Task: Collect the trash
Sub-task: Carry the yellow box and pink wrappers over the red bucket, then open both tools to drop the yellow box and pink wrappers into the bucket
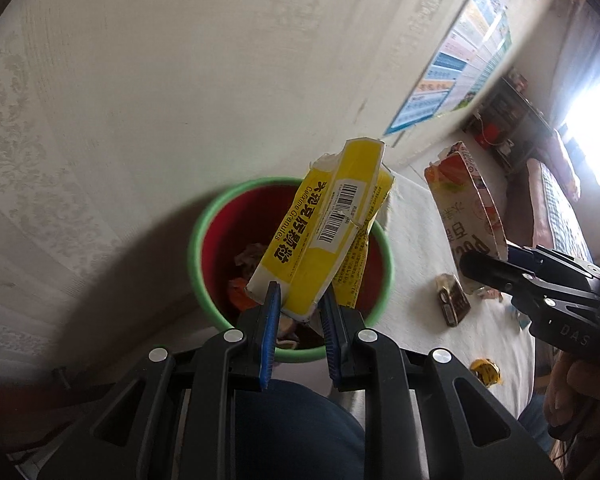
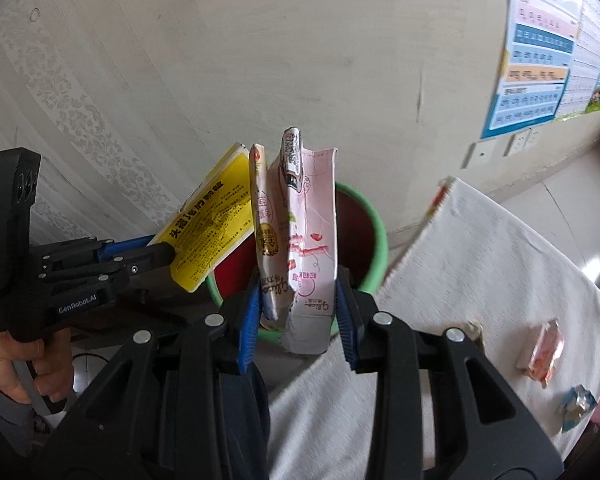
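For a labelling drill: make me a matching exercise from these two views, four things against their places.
1. yellow box
2. pink carton
3. bin
4. brown packet

A. lying on the white cloth
B. gripped in the left claw
C. by the wall, green rim, trash inside
D. gripped in the right claw

Pairs: 1-B, 2-D, 3-C, 4-A

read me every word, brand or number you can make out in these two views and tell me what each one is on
"Cefixime Granules": yellow medicine box in the left gripper.
"GenRobot.AI": left gripper's body.
"DAS": right gripper's body; the rest is cut off.
Barcode digits on the yellow box, the pink carton and the wall poster: too small or blurred.
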`<state>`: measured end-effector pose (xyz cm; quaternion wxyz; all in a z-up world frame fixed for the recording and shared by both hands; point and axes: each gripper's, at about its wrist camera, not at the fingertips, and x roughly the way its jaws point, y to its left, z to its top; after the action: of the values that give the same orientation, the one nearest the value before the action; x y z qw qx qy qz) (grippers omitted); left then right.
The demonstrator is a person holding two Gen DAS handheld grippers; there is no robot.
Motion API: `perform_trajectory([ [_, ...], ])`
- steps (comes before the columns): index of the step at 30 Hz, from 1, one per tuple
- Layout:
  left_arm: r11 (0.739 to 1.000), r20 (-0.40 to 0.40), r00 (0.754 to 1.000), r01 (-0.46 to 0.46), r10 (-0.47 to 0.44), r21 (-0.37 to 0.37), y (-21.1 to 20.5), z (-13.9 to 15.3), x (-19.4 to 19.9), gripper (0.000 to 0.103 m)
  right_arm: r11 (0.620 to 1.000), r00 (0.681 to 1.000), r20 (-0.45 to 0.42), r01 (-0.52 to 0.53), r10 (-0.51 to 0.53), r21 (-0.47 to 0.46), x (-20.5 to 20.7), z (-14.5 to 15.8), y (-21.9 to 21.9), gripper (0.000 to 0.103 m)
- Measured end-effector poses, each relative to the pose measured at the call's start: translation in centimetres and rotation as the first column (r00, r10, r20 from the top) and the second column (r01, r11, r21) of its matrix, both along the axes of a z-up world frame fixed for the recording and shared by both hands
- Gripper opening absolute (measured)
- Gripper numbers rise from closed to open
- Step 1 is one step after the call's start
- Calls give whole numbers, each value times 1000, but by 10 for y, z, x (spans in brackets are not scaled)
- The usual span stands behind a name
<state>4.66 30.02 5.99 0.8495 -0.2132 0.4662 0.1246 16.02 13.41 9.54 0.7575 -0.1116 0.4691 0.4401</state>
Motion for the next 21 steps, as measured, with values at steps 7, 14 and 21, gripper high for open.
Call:
perform_trajectory([
  [7, 1000, -3, 1000, -28, 28, 8, 18, 1, 6, 19, 1000, 1000, -8, -21, 21, -12, 8, -6, 26, 33],
  [14, 999, -27, 999, -43, 43, 1, 31, -7, 14, 19, 999, 999, -25, -29, 28, -34, 15, -20, 41, 34],
  [21, 998, -39, 998, -49, 48, -29, 37, -15, 19, 28, 997, 1000, -19, -16, 15, -77, 17, -30, 45, 57],
])
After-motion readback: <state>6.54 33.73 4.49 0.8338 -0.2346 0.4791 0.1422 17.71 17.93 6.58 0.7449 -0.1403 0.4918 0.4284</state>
